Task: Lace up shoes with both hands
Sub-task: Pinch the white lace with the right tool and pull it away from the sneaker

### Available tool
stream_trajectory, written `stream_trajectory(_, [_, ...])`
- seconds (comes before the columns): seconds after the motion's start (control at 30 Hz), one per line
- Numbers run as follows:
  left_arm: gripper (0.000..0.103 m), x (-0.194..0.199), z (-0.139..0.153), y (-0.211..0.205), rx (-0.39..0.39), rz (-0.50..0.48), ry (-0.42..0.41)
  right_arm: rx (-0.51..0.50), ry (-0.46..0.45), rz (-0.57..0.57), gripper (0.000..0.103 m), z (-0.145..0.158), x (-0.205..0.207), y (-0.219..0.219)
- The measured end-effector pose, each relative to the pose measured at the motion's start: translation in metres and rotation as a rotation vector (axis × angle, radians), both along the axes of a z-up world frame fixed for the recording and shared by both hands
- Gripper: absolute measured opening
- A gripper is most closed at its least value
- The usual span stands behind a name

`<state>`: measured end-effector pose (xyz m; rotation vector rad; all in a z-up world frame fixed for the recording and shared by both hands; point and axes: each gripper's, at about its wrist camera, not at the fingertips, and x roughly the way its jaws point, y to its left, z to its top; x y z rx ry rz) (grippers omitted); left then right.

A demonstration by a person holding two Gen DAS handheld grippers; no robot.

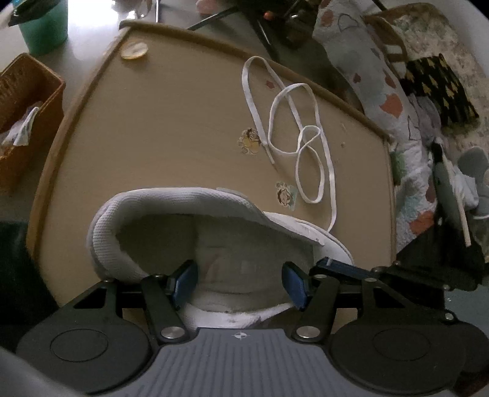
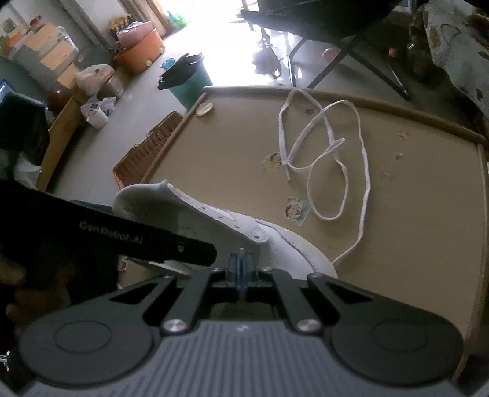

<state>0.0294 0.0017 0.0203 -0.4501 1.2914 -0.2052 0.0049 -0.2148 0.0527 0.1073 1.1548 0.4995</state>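
Basket (image 1: pixel 21 100): brown wicker, on the floor off the table's left edge, with crumpled white stuff inside
Green bin (image 1: pixel 45 27): on the floor beyond the far left corner of the table
Table (image 1: pixel 152 137): tan top with a raised rim, a few cartoon stickers on it
Left gripper (image 1: pixel 241 282): blue pads stand well apart, reaching into the mouth of the shoe; whether the pads press on the collar cannot be told
Shoe (image 1: pixel 171 207): white sneaker at the near edge of the table, its padded collar open toward the left wrist camera, toe toward the right
Lace (image 1: pixel 305 137): white and flat, lying in loose loops on the table beyond the shoe, one run trailing down to the shoe's right side
Right gripper (image 2: pixel 242 265): blue pads pressed together, a thin pale tip pinched between them, likely the lace's end, just by the shoe's eyelet flap (image 2: pixel 232 223)
Quilt (image 1: pixel 382 91): patterned, off the table's right edge
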Motion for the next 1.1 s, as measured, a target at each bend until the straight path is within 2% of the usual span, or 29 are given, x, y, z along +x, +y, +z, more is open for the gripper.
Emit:
stream_trajectory(0.13, [0.063, 0.002, -0.001, 0.0, 0.001, -0.009, 0.001, -0.022, -0.05, -0.017, 0.001, 0.006, 0.003, 0.004])
stream_trajectory(0.67, [0.063, 0.0, -0.002, 0.0, 0.007, -0.044, -0.017, 0.003, -0.11, -0.112, 0.001, 0.019, 0.038, -0.002])
stream_trajectory(0.83, [0.063, -0.003, 0.0, -0.002, 0.039, -0.016, -0.026, -0.002, -0.137, -0.145, 0.0, 0.018, 0.053, -0.004])
stream_trajectory(0.97, [0.055, -0.007, 0.003, -0.002, 0.076, 0.03, -0.042, -0.006, -0.109, -0.172, 0.005, 0.01, 0.059, -0.014])
stream_trajectory(1.07, [0.043, -0.009, 0.004, 0.006, 0.077, 0.077, -0.045, -0.063, -0.059, -0.202, 0.008, -0.005, 0.062, -0.028])
stream_trajectory(1.1, [0.041, -0.009, 0.005, 0.009, 0.066, 0.093, -0.043, -0.097, -0.038, -0.203, 0.013, -0.012, 0.063, -0.03])
